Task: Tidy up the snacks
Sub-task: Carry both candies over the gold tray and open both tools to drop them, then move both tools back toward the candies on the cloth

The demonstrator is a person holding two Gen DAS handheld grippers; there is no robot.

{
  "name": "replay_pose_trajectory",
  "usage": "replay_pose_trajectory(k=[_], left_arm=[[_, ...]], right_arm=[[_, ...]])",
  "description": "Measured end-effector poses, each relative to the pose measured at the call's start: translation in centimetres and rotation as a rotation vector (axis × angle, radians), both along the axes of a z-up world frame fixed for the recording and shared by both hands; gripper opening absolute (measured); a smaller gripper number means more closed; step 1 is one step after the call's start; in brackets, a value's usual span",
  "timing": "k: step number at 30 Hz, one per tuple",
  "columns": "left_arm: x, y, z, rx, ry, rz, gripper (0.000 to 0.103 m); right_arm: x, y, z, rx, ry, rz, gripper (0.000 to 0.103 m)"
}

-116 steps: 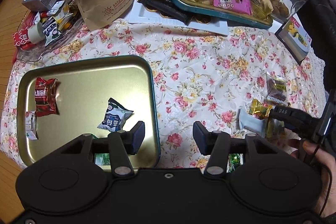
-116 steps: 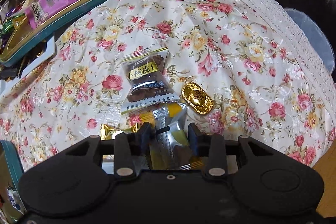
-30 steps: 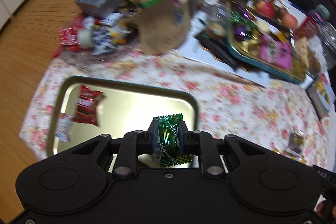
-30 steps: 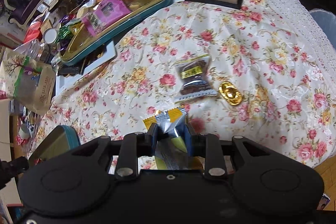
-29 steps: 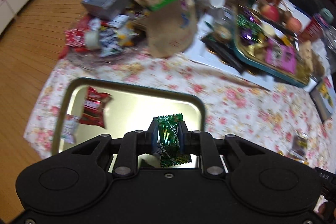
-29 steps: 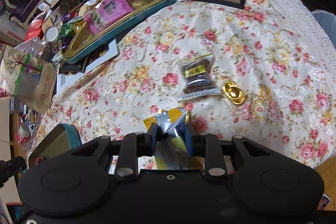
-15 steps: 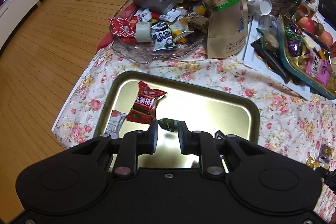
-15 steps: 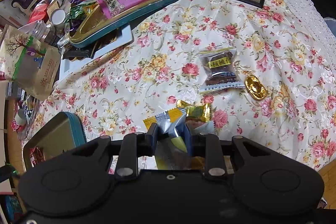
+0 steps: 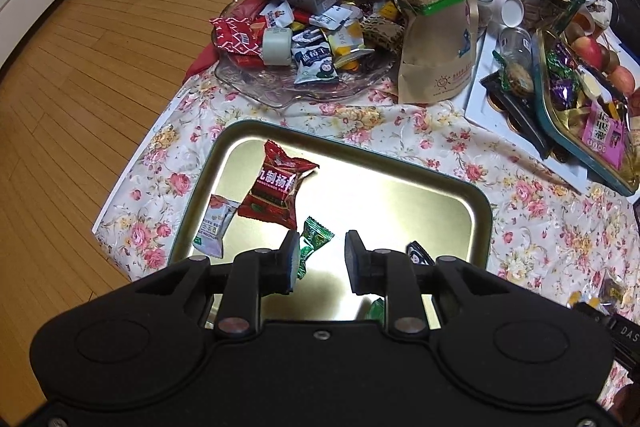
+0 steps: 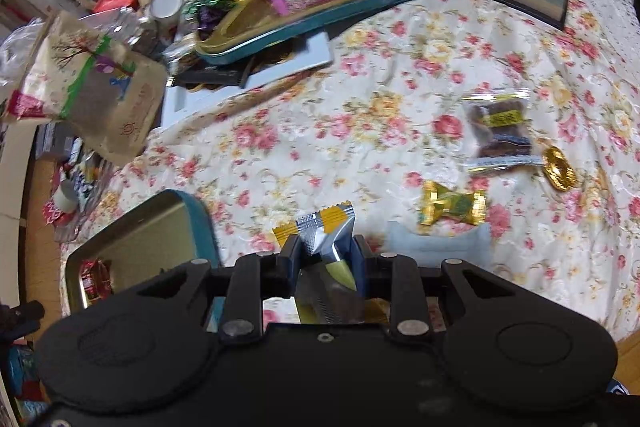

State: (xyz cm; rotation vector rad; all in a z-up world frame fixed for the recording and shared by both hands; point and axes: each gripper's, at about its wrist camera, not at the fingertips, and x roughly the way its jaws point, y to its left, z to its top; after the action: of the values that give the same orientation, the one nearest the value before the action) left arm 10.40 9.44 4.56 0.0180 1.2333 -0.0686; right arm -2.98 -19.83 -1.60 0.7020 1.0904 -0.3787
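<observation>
A gold tray with a teal rim [image 9: 482, 203] lies on the flowered cloth and holds a red packet [image 9: 276, 187], a small white packet [image 9: 214, 225] and a dark packet [image 9: 418, 253] half hidden by a finger. My left gripper [image 9: 320, 259] hangs over the tray with its jaws opening. A green candy [image 9: 314, 241] lies loose by the left pad, no longer pinched. My right gripper [image 10: 326, 259] is shut on a silver and yellow packet [image 10: 324, 227], above the cloth just right of the tray [image 10: 200, 223].
On the cloth lie a gold-wrapped candy [image 10: 452, 207], a brown nut packet [image 10: 500, 131], a gold ingot sweet [image 10: 558, 167] and a pale blue packet [image 10: 436, 247]. Behind stand a glass dish of snacks [image 9: 296, 83], a paper bag [image 9: 436, 7] and a second full tray [image 9: 580, 147].
The left gripper swung over the tray, its jaws parted and the green candy dropped out onto the tray. The right gripper carried its packet leftward toward the tray.
</observation>
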Motion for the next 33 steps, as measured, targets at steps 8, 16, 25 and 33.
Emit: replay_pose_trajectory(k=[8,16,25,33], left_arm=[[-0.6,-1.6,0.0,0.003,0.003,-0.037,0.034],[-0.5,-2.6,0.0,-0.009,0.015,-0.039,0.034],[-0.8,-3.6,-0.1,-0.013,0.022,-0.060,0.034],[-1.0,-4.6,-0.2,-0.012,0.032,-0.069,0.034]], right_arm=[[3.3,5.2,2.6,-0.028,-0.155,0.128,0.028],[5.8,9.8,4.2,-0.070,-0.297,0.236,0.031],[5.6,10.3,4.8,-0.132,-0.313,0.249,0.038],[5.1,7.4,2.6,-0.086,-0.152,0.159,0.038]])
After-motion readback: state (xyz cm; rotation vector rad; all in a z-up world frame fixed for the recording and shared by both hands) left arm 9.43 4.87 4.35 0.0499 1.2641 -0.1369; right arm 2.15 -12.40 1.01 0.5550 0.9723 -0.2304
